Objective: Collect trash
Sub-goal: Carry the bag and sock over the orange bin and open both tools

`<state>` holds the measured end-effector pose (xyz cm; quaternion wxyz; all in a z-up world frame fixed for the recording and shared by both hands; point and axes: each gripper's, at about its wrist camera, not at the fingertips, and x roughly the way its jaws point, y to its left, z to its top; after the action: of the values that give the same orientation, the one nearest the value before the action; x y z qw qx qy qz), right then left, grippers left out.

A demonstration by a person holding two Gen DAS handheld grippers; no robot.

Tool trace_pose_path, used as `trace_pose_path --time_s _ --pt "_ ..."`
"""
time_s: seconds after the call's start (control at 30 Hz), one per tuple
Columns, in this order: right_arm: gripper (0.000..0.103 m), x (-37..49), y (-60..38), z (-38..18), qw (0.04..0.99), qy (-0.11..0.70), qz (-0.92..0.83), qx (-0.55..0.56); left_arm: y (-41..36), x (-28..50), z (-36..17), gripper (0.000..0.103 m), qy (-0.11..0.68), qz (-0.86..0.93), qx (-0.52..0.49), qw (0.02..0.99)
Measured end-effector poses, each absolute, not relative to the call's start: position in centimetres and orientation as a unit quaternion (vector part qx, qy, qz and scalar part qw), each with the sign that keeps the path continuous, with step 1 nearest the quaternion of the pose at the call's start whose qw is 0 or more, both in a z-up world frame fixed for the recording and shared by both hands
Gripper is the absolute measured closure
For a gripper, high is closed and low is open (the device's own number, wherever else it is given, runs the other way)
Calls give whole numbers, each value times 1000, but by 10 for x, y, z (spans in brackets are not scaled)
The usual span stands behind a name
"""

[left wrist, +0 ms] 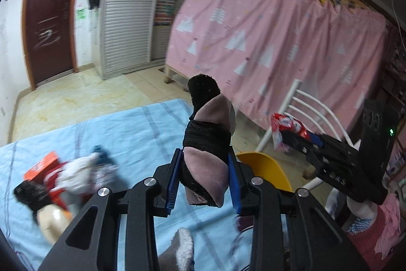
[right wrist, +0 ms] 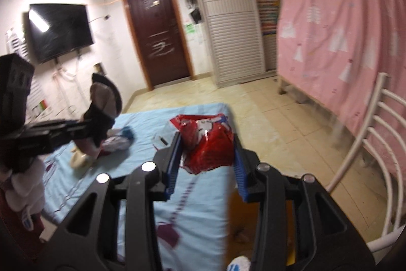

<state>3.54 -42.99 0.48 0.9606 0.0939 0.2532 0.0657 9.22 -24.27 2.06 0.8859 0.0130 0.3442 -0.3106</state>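
Left wrist view: left gripper (left wrist: 205, 179) has its blue pads clamped on a rolled bundle (left wrist: 205, 144) — pinkish-grey fabric w/ a black band round the middle and a black tip pointing up and away; looks like a sock or insole, can't tell which. Bundle is lifted off the blue sheet (left wrist: 127, 133), held over its edge. On the sheet at left lies a blurred pile (left wrist: 76, 174): orange box, red and white wrappers, something black, a cream-coloured object. A grey-white sock (left wrist: 180, 245) sits low in frame under the gripper. A yellow thing (left wrist: 264, 166) shows just right of the pads, partly hidden. At right the right gripper (left wrist: 291, 136) holds a red wrapper (left wrist: 286, 128) in the air, in front of a white chair (left wrist: 304, 106) and a pink curtain (left wrist: 279, 29). Right wrist view: jaws clamped on the crumpled red wrapper (right wrist: 208, 141) — white print on it, sides pressed by both pads, raised above the sheet's (right wrist: 152, 123) far corner. Left gripper (right wrist: 94, 128) at left w/ the bundle (right wrist: 104, 106) sticking up from it, near the pile (right wrist: 119, 141). Behind: dark door (right wrist: 157, 27), TV (right wrist: 61, 29) on wall, white slatted wardrobe (right wrist: 233, 24), tiled floor (right wrist: 279, 118). Room blurred throughout.
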Motion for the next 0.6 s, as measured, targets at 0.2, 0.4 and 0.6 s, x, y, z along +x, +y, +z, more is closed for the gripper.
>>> trace_pose_path --time_s 0.2,0.4,0.6 --pt "67 34 -469 -3 962 247 14 118 -309 90 11 79 361 -352 41 863" --pt "67 26 -502 -3 962 233 -24 141 -369 86 -9 79 382 -379 75 840" --pt "66 20 -521 -3 960 225 -42 158 -408 88 -30 45 405 -391 90 821"
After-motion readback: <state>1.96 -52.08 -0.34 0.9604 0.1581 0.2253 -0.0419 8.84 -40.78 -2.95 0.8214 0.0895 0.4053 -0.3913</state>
